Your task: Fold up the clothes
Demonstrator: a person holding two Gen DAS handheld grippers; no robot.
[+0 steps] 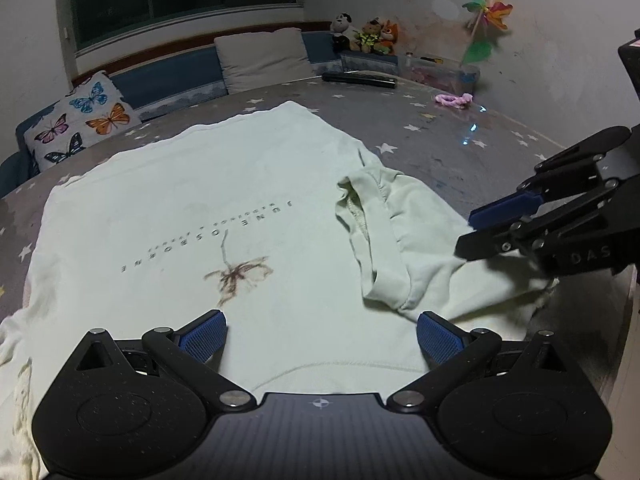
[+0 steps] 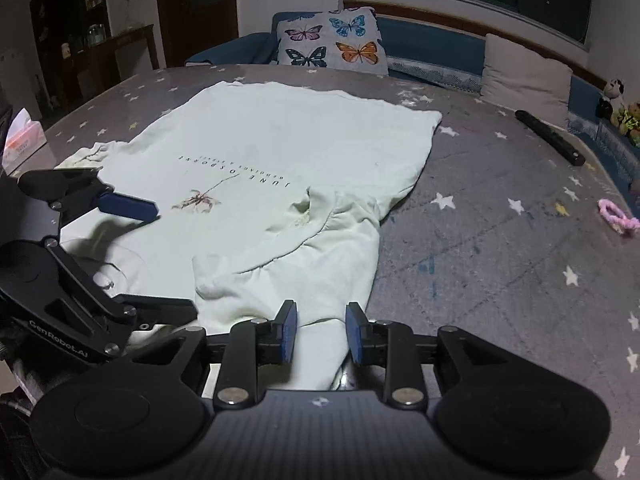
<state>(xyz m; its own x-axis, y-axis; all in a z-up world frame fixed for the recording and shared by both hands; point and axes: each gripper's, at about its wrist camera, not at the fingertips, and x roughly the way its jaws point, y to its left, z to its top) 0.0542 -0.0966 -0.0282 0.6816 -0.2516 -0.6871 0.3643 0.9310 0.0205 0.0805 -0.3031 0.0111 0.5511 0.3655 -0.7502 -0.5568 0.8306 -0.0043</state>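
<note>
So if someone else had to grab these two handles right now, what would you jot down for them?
Left gripper: open, holding nothing, hovering over the collar end of the T-shirt.
Right gripper: open, nothing pinched, with cloth lying between its fingers at the shirt's near right edge.
T-shirt: pale, print side up, spread on the star-patterned table.
Done: the right sleeve is turned in over the body, though rumpled.
Left: the other sleeve lies outward, unfolded; then fold the body.
Nearby: a pink hair tie and a dark remote-like bar, both clear of the shirt.
</note>
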